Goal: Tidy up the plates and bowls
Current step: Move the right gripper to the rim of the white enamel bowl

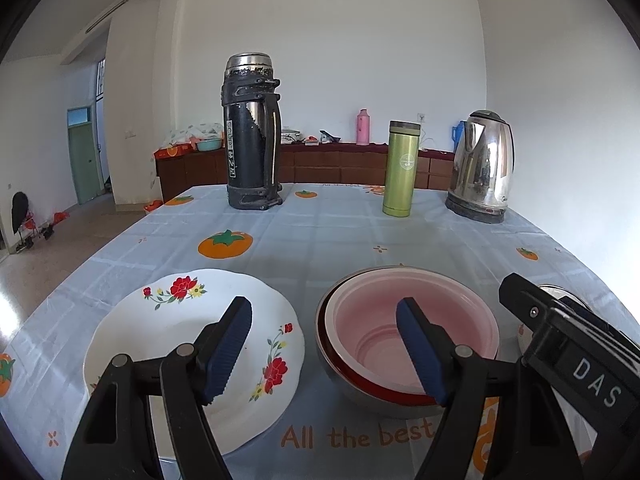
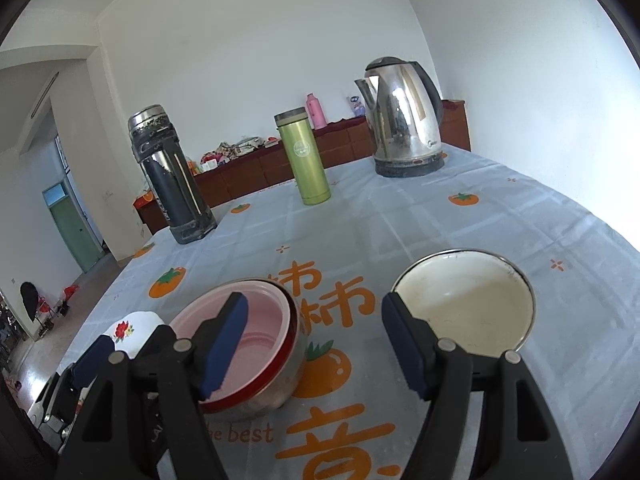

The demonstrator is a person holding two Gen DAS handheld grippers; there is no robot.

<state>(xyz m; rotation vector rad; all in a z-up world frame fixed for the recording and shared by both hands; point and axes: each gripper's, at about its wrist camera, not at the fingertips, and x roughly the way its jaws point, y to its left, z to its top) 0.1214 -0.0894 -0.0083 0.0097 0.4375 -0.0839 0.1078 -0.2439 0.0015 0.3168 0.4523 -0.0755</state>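
A white plate with red flowers (image 1: 160, 332) lies on the table at the near left; its edge also shows in the right wrist view (image 2: 134, 326). A pink bowl (image 1: 372, 324) sits nested in a red-rimmed steel bowl (image 1: 360, 404), also in the right wrist view (image 2: 264, 320). A cream enamel bowl (image 2: 468, 300) stands to the right. My left gripper (image 1: 324, 352) is open and empty, above the gap between plate and nested bowls. My right gripper (image 2: 314, 344) is open and empty, between the nested bowls and the enamel bowl; its body shows in the left wrist view (image 1: 568, 344).
A black thermos (image 1: 252, 136), a green flask (image 1: 400, 168) and a steel kettle (image 1: 482, 168) stand along the far side of the table (image 1: 320, 240). A wooden cabinet (image 1: 340, 164) runs along the back wall. The floor drops off to the left.
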